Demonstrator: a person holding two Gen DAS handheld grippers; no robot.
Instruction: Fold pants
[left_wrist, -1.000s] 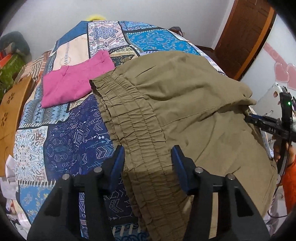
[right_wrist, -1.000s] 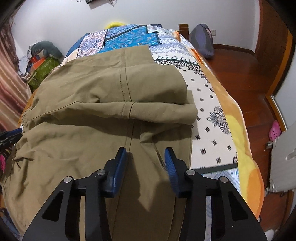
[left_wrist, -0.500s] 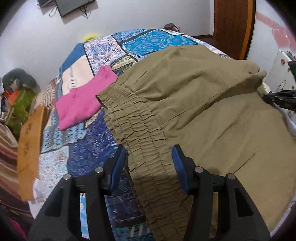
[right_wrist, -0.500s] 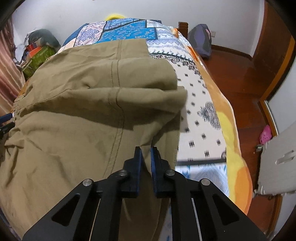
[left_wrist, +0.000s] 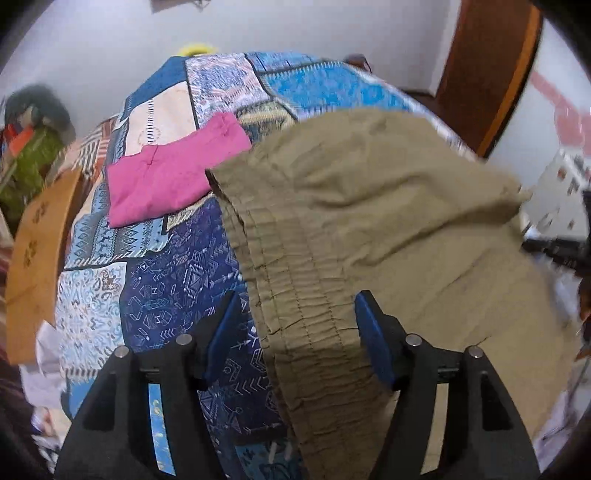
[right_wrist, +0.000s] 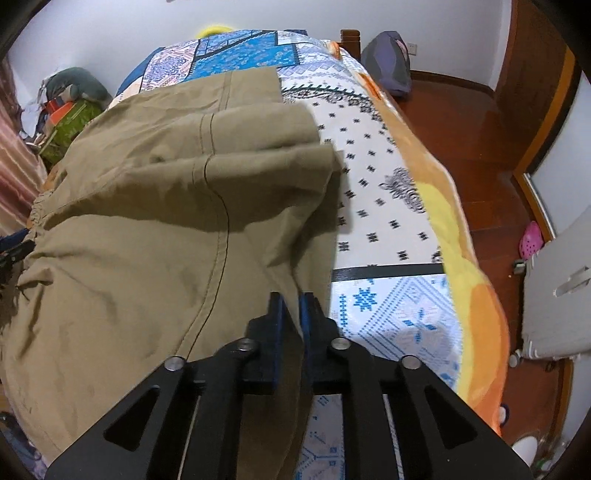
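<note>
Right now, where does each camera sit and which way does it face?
Left wrist: rides the left claw, open astride the khaki pants waistband, facing up the patchwork bedspread toward a pink garment; only its claw shows.
Right wrist: rides the right claw, shut on the pants' edge, facing up the bed with wooden floor at right.
Shared: pants, bedspread.

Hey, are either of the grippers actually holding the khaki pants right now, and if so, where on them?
The right gripper is shut on the khaki pants, pinching their side edge. The left gripper is open, straddling the elastic waistband without clamping it.
</note>
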